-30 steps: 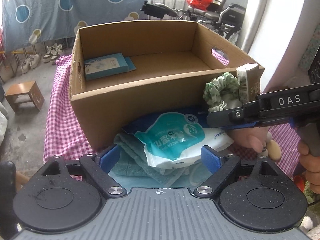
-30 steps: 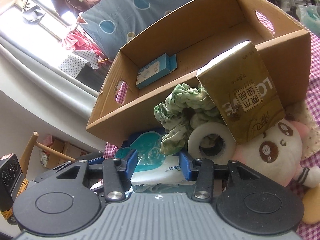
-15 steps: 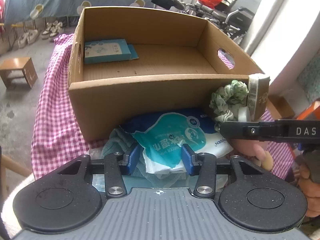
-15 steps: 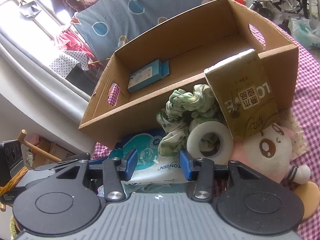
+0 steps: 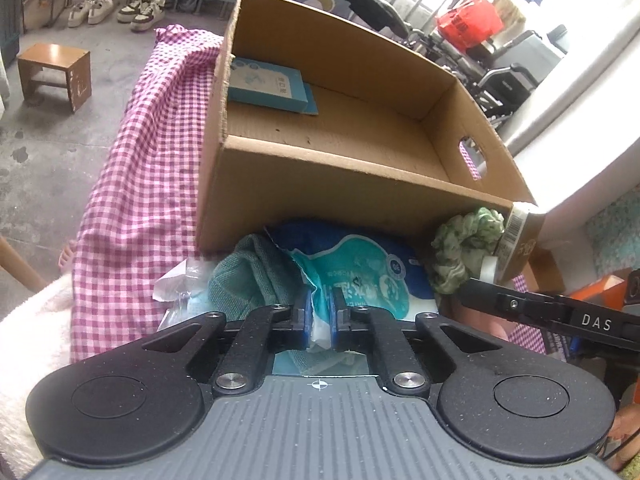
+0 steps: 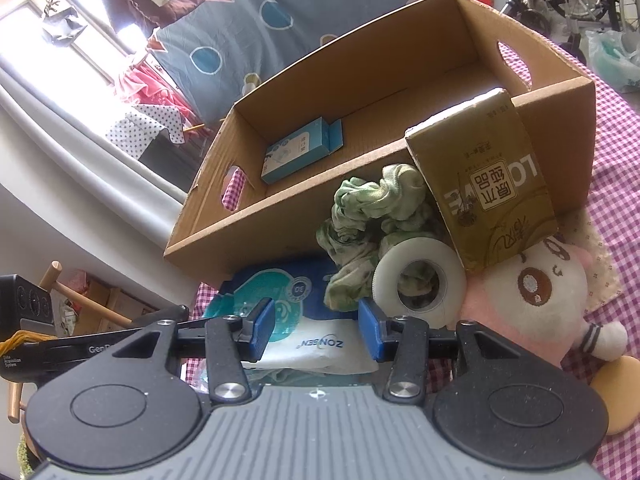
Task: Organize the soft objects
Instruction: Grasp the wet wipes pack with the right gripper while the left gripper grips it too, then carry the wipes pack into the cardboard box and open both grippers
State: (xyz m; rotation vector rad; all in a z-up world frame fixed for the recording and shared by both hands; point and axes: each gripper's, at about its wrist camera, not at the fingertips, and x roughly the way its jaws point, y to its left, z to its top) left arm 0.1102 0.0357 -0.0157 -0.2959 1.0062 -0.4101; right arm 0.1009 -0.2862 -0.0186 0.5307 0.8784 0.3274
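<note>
Left wrist view: the left gripper (image 5: 320, 314) has its blue pads pinched tight on the near edge of the wet-wipes pack (image 5: 360, 276), which lies on a teal towel (image 5: 248, 280) just near the cardboard box (image 5: 320, 184). "DAS" reads on the black arm at right.

Right wrist view: the right gripper (image 6: 316, 330) hangs with jaws apart and empty, over the pack's "ZONSEN" print. The tissue pack (image 6: 492, 188) beyond shows "LO".
</note>
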